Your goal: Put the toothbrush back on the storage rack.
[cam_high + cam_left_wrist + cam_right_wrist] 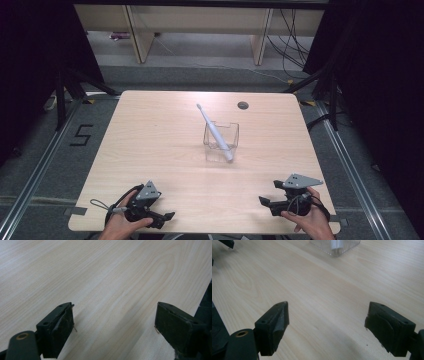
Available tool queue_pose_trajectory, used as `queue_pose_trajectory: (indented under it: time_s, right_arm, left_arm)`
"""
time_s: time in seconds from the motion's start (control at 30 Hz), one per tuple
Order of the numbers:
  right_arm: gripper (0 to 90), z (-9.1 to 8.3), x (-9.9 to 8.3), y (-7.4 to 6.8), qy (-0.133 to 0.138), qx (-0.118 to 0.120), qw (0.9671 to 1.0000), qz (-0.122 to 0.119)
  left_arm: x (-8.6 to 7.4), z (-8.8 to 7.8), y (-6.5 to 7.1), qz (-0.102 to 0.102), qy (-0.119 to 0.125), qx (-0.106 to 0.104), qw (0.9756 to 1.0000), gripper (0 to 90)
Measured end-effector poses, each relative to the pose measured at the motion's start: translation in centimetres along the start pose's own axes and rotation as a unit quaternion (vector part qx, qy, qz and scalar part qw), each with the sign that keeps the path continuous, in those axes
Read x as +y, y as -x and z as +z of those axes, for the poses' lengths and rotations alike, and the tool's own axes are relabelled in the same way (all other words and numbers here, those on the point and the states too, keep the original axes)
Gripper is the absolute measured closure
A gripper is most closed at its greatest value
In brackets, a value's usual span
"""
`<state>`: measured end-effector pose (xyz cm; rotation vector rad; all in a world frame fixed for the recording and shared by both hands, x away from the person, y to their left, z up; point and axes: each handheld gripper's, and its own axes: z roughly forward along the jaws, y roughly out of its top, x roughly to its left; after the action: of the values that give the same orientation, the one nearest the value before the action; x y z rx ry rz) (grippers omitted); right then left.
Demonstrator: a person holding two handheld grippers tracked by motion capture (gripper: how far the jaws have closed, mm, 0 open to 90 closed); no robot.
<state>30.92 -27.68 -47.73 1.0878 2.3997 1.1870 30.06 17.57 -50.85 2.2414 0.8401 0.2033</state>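
A slim white toothbrush [214, 131] leans tilted in a clear, square, ribbed plastic cup [220, 142] on the pale wood-grain tabletop [165, 140]. Left tool [168, 217] and right tool [264, 202], matte black, both spread, pinching nothing.

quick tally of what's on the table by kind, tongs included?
Toothbrush, white, leaning in the container: 1
Clear square container: 1
Hand-held tongs: 2, left tongs and right tongs, both open with nothing between them, at the near edge of the table
Total: 4
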Motion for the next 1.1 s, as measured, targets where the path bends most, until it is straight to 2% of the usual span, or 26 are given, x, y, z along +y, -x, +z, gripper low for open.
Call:
queue_pose_trajectory:
  time_s: [0.03,0.07,0.1,0.13,0.17,0.23,0.27,0.4,0.43,0.47,0.5,0.53,0.57,0.6,0.63,0.67,0.7,0.77,0.8,0.9,0.93,0.97,1.03,1.07,1.1]
  right_arm:
    - [18.2,0.0,-0.2,0.0,-0.006,0.009,0.9999,0.003]
    - [17.8,-0.1,-0.2,0.0,-0.006,0.000,1.0000,0.001]
    - [17.0,-0.1,-0.3,-0.1,-0.008,0.001,0.9999,0.008]
    - [16.6,-0.1,-0.4,0.0,-0.005,-0.003,1.0000,0.001]
    - [16.2,-0.1,-0.5,-0.3,-0.011,0.003,0.9998,0.016]
    - [16.1,-0.1,-0.6,-0.1,-0.012,0.002,0.9999,0.003]
    - [16.1,-0.1,-0.7,-0.1,-0.012,0.007,0.9999,0.001]
    - [16.1,-0.3,-1.1,-0.2,-0.018,-0.007,0.9998,-0.004]
    - [16.1,-0.3,-1.2,-0.3,-0.020,-0.007,0.9998,0.005]
    - [16.1,-0.4,-1.2,-0.3,-0.022,-0.010,0.9997,-0.001]
    - [16.1,-0.4,-1.3,-0.4,-0.025,-0.004,0.9996,0.008]
    - [16.1,-0.4,-1.4,-0.4,-0.028,-0.006,0.9996,0.008]
    - [16.1,-0.5,-1.4,-0.3,-0.029,-0.012,0.9995,-0.003]
    - [16.1,-0.4,-1.5,-0.2,-0.031,-0.008,0.9995,-0.009]
    - [16.1,-0.5,-1.6,-0.3,-0.038,-0.006,0.9993,0.001]
    - [16.1,-0.5,-1.7,-0.2,-0.036,-0.002,0.9994,-0.005]
    - [16.1,-0.4,-1.8,-0.1,-0.041,0.010,0.9991,-0.005]
    - [16.1,-0.5,-2.0,-0.2,-0.045,0.004,0.9990,0.005]
    - [16.1,-0.6,-2.0,-0.3,-0.045,-0.011,0.9989,0.000]
    - [16.2,-0.7,-2.2,-0.1,-0.047,-0.012,0.9988,-0.008]
    - [16.2,-0.8,-2.2,-0.1,-0.048,-0.014,0.9987,-0.008]
    - [16.2,-0.9,-2.3,0.0,-0.042,-0.022,0.9987,-0.018]
    - [16.2,-0.9,-2.3,0.0,-0.049,-0.015,0.9987,-0.008]
    - [16.2,-1.1,-2.4,-0.3,-0.057,-0.021,0.9980,0.016]
    - [16.2,-1.0,-2.5,-0.2,-0.051,-0.019,0.9984,0.013]
  left_arm:
    - [0.0,0.0,0.0,0.001,-0.001,0.000,1.0000,14.8]
    - [0.0,0.0,0.0,0.000,-0.001,-0.001,1.0000,14.8]
    - [0.0,0.0,0.0,0.000,-0.001,-0.001,1.0000,14.8]
    - [0.0,0.0,0.0,-0.001,0.000,0.000,1.0000,14.8]
    - [0.0,0.0,0.0,0.000,-0.001,0.000,1.0000,14.8]
    - [0.0,0.0,0.0,0.000,0.000,0.000,1.0000,14.8]
    - [0.0,0.0,0.0,0.001,0.000,0.000,1.0000,14.8]
    - [0.0,0.0,0.0,0.000,-0.001,0.000,1.0000,14.8]
    - [0.0,0.0,0.0,0.000,-0.001,0.000,1.0000,14.8]
    - [0.0,0.0,0.0,0.000,-0.001,0.000,1.0000,14.8]
    - [0.0,0.0,0.0,0.000,-0.001,0.000,1.0000,14.8]
    - [0.0,0.0,0.0,0.000,-0.001,0.000,1.0000,14.8]
    - [0.0,0.0,0.0,0.000,-0.001,-0.001,1.0000,14.8]
    - [0.0,0.0,0.0,0.000,-0.001,-0.001,1.0000,14.8]
    - [0.0,0.0,0.0,0.000,-0.001,0.000,1.0000,14.8]
    - [0.0,0.0,0.0,0.000,-0.001,0.000,1.0000,14.8]
    - [0.0,0.0,0.0,0.000,-0.001,0.000,1.0000,14.9]
    - [0.0,0.0,0.0,0.000,-0.001,-0.001,1.0000,14.8]
    - [0.0,0.0,0.0,0.000,-0.001,-0.001,1.0000,14.9]
    - [0.0,0.0,0.0,0.002,-0.003,-0.003,1.0000,14.8]
    - [0.0,0.0,0.0,0.001,-0.002,-0.004,1.0000,14.8]
    - [0.0,0.0,0.0,0.000,-0.002,-0.004,1.0000,14.9]
    - [0.0,0.0,0.0,-0.001,-0.001,0.000,1.0000,14.9]
    - [0.0,0.0,0.0,0.000,-0.001,0.000,1.0000,14.8]
    - [0.0,0.0,0.0,0.001,-0.002,-0.001,1.0000,14.8]
